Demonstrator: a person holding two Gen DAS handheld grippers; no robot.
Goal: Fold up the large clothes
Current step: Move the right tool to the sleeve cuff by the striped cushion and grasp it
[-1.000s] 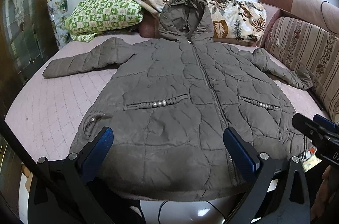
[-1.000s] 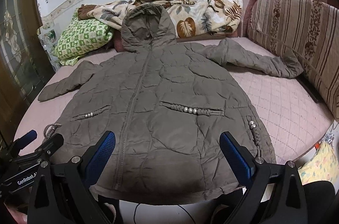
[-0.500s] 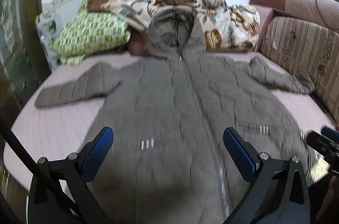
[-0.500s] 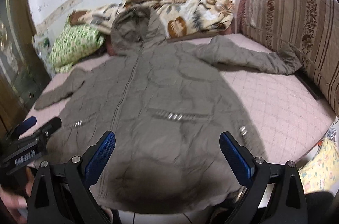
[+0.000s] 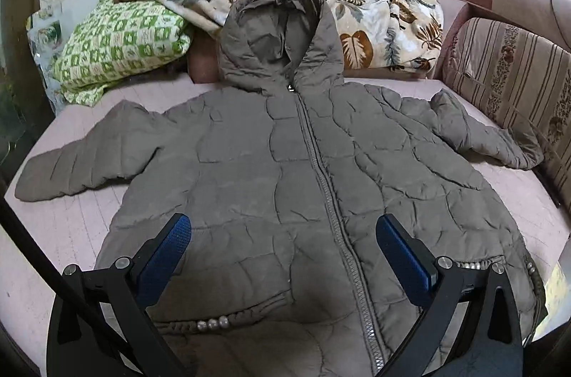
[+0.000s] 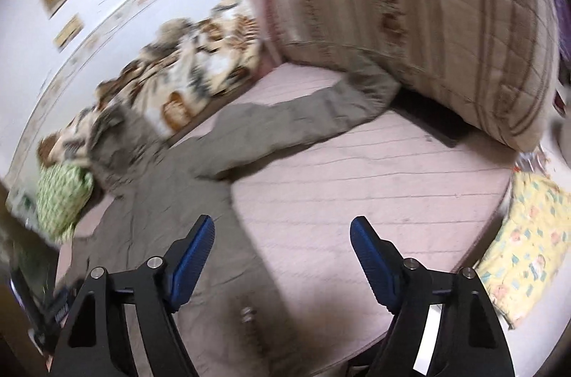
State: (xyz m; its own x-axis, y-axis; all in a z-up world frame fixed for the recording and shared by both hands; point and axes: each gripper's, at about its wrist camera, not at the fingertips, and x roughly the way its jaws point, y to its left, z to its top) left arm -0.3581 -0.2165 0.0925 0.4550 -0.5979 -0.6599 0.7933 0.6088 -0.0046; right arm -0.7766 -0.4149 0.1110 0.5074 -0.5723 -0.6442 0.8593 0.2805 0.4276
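left gripper (image 5: 283, 236): my black frame, blue ribbed pads, silver screws
right gripper (image 6: 282, 239): same look, white sticker strip

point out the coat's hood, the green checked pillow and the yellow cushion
hood (image 5: 282, 38), left wrist view, on its quilted front
green checked pillow (image 5: 121, 45), left wrist view, on its top face
yellow cushion (image 6: 524, 248), right wrist view, on its patterned top

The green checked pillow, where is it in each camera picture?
Left wrist view: the green checked pillow lies upper left, behind the jacket's sleeve, against the wall.
Right wrist view: the green checked pillow shows blurred at the left edge, about halfway down, tilted.
Shared landmark: the leaf-patterned blanket lies right beside the pillow in both.
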